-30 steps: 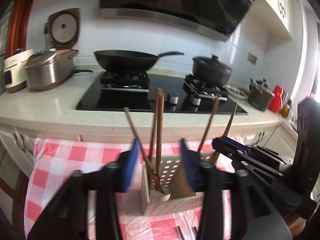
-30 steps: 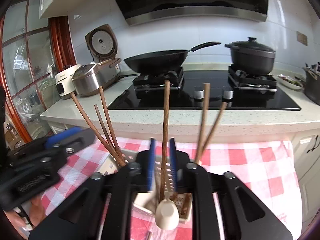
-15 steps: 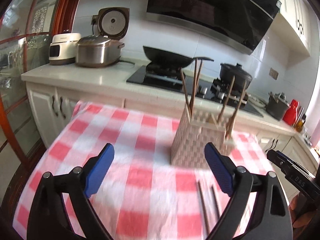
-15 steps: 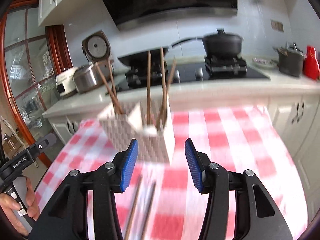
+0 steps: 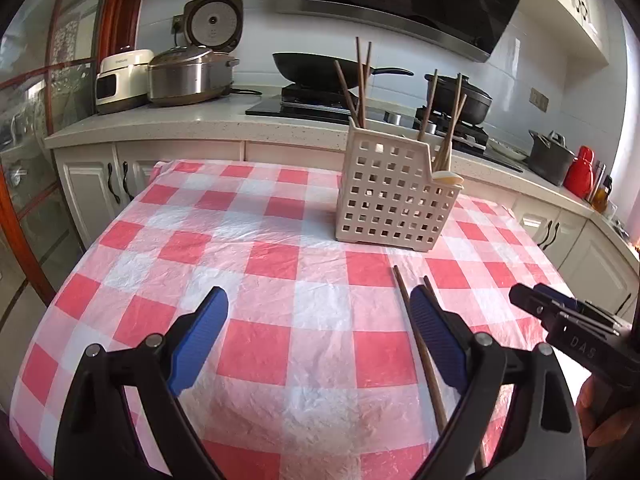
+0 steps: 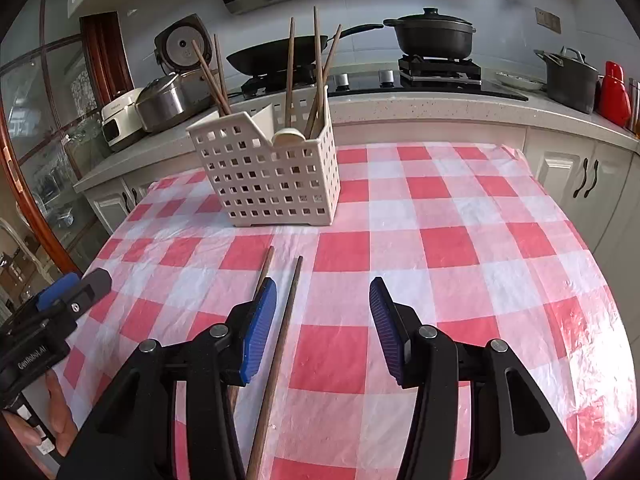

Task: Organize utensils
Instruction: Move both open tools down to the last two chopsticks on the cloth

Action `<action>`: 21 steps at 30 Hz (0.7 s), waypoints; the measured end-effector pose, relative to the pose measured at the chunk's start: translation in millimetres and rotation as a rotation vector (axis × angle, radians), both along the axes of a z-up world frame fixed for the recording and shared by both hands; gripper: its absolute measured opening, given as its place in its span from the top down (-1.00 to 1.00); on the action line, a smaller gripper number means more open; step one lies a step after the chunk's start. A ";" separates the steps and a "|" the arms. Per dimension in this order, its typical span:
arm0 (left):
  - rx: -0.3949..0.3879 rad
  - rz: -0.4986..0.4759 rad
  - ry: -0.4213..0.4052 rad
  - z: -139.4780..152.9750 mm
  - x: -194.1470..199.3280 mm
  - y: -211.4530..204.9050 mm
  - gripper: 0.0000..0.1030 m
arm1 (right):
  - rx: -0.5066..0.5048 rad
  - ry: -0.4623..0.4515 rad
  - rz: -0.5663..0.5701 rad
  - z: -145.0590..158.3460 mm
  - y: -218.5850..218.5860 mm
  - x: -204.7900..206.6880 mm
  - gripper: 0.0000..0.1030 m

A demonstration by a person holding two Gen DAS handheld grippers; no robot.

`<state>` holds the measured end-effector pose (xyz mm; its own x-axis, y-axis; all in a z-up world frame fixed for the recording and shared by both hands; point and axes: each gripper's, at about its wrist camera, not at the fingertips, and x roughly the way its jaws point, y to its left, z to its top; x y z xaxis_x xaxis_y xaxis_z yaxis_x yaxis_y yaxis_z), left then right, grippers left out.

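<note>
Two wooden chopsticks (image 6: 280, 344) are lying on a red-checked tablecloth (image 5: 280, 264), near a white perforated utensil caddy (image 6: 272, 184) already holding several. The left gripper (image 5: 320, 336) is being held wide apart, empty; the right gripper (image 6: 324, 332) is being held moderately apart, gripping nothing

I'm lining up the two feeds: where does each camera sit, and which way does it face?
Left wrist: on the left tool, facing basket and stove; the right tool and a hand show.
Right wrist: on the right tool, facing the same way; the left tool shows.
Shared: basket, two loose chopsticks, checked cloth.
</note>
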<state>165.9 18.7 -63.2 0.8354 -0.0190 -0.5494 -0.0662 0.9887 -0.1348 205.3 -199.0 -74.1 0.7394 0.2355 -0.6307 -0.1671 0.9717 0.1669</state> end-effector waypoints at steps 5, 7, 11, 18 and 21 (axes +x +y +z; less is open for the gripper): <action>-0.007 0.009 0.011 -3.5 3.4 6.7 -0.73 | -0.013 0.032 0.013 -10.3 8.0 4.1 0.09; -0.008 0.012 0.022 -7.8 5.0 8.4 -0.73 | -0.016 0.041 0.019 -13.9 11.3 5.4 0.14; -0.012 0.013 0.031 -13.5 6.7 11.0 -0.73 | -0.021 0.057 0.027 -18.5 15.6 8.0 0.17; -0.019 0.017 0.032 -15.5 7.8 14.2 -0.73 | -0.022 0.071 0.032 -22.7 18.9 9.6 0.19; -0.021 0.018 0.032 -15.9 6.8 15.0 -0.73 | -0.025 0.075 0.042 -24.2 22.7 9.7 0.21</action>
